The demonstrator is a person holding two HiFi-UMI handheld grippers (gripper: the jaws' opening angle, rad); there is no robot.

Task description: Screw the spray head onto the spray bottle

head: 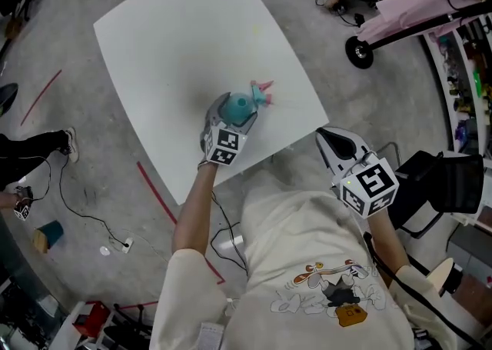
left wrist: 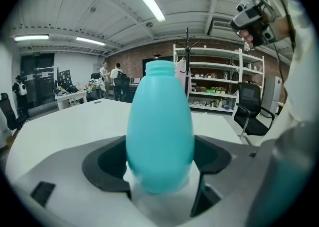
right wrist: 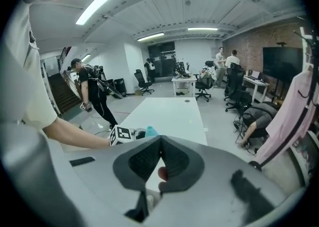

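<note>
Fingers point(left wrist: 105, 163) of the left gripper point(left wrist: 160, 168) stand wide around the bottle point(left wrist: 159, 121), the right gripper's point(right wrist: 159, 156) pinched together; likely light, slippery, squashy plastic, best held at its belly

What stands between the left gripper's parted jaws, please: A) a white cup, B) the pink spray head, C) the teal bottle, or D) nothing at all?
C: the left gripper view shows the teal bottle upright between the parted jaws of the left gripper, its neck bare, while the pink spray head rests on the table beside it.
</note>
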